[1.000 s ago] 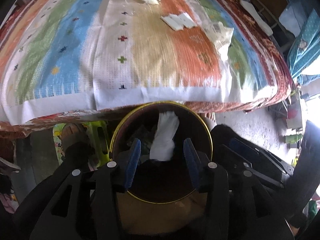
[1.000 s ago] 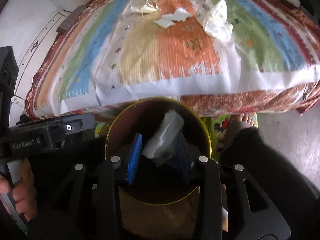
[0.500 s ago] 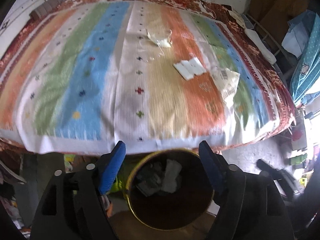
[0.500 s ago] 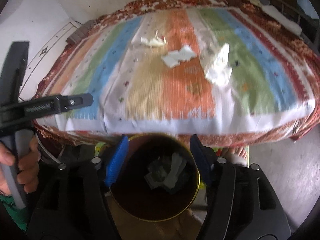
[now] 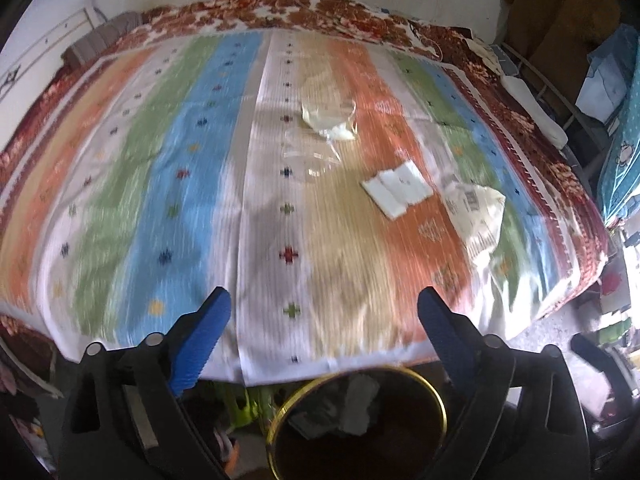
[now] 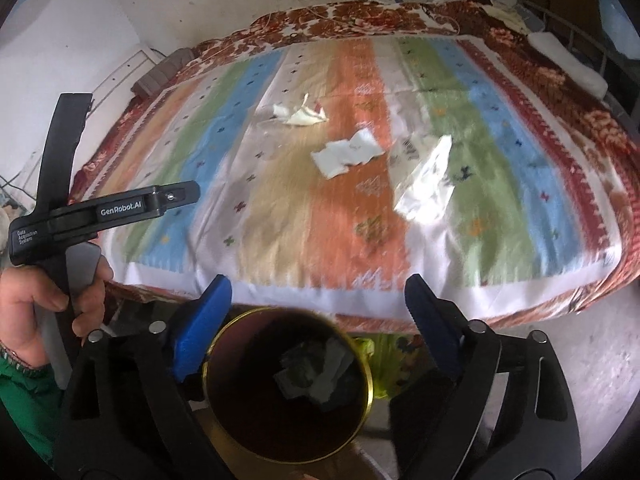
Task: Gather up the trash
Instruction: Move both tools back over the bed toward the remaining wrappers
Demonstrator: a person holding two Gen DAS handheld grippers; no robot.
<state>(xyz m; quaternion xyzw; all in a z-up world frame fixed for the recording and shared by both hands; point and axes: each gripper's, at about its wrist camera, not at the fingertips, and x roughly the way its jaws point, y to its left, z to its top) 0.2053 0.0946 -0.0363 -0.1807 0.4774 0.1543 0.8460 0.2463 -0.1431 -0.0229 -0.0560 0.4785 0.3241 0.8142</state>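
Observation:
A round bin with a gold rim (image 5: 438, 394) (image 6: 370, 380) stands on the floor at the bed's near edge, with crumpled white paper (image 5: 360, 404) (image 6: 324, 368) inside. On the striped bedspread lie a clear plastic wrapper (image 5: 330, 120) (image 6: 300, 114), a flat white paper (image 5: 398, 192) (image 6: 346, 154) and a printed white bag (image 5: 476, 212) (image 6: 426, 184). My left gripper (image 5: 324, 320) is open and empty above the bed's edge. My right gripper (image 6: 318, 308) is open and empty above the bin.
The striped bedspread (image 5: 180, 200) (image 6: 280, 220) covers a bed against a white wall. A metal bed frame and blue bags (image 5: 608, 80) stand at the right. The left gripper's body (image 6: 100, 212) and the hand holding it show at the left of the right wrist view.
Both grippers let go of the white paper, which dropped into the bin. Both opened wide and rose away from the bin toward the bed.

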